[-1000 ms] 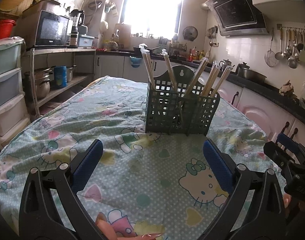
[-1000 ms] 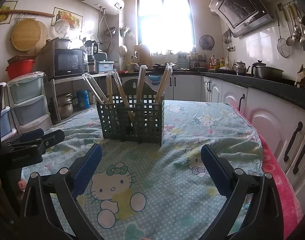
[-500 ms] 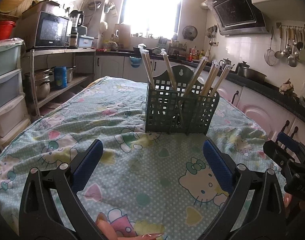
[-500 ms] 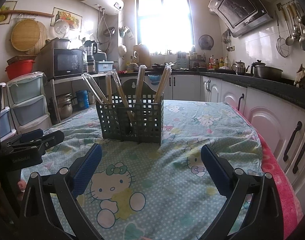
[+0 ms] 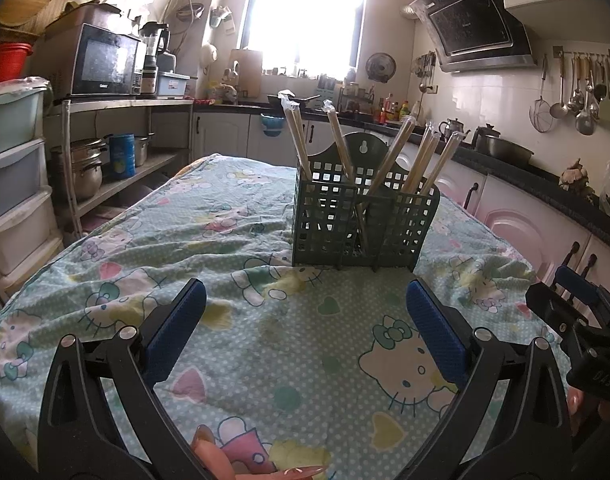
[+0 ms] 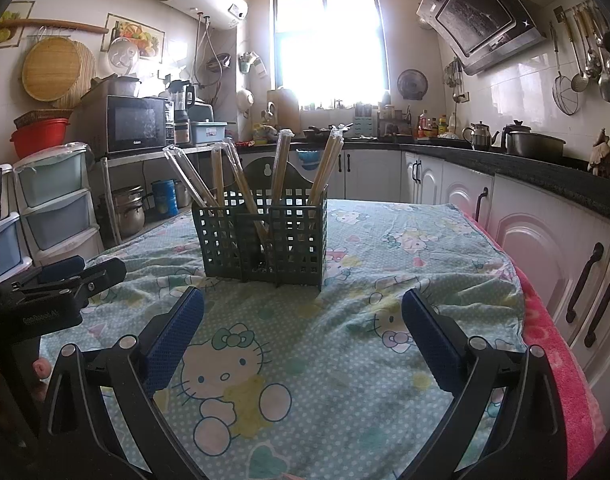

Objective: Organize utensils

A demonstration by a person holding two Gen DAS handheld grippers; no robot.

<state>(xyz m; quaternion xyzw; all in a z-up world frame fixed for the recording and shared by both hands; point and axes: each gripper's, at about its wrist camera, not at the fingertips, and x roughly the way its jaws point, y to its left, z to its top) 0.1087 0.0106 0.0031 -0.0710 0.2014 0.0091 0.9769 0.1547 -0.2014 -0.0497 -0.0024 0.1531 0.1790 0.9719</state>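
A dark green lattice utensil holder (image 5: 361, 220) (image 6: 265, 240) stands upright on the Hello Kitty tablecloth (image 5: 241, 320) (image 6: 345, 360). Several wrapped pairs of wooden chopsticks (image 5: 425, 160) (image 6: 281, 168) lean in its compartments. My left gripper (image 5: 305, 312) hovers open a short way in front of the holder, with nothing between its blue pads. My right gripper (image 6: 303, 320) is likewise open and empty, facing the holder from the other side. The right gripper (image 5: 581, 320) also shows at the left wrist view's right edge, and the left gripper (image 6: 57, 284) at the right wrist view's left edge.
White cabinets (image 6: 545, 248) under a dark counter line the table's right side. A shelf with a microwave (image 6: 139, 128) and plastic drawers (image 6: 53, 208) stands on the left. A person's fingertips (image 5: 225, 460) show at the bottom of the left wrist view.
The right wrist view has drifted slightly, so the holder sits a touch further left than before. Both grippers stay open and the holder has not moved.
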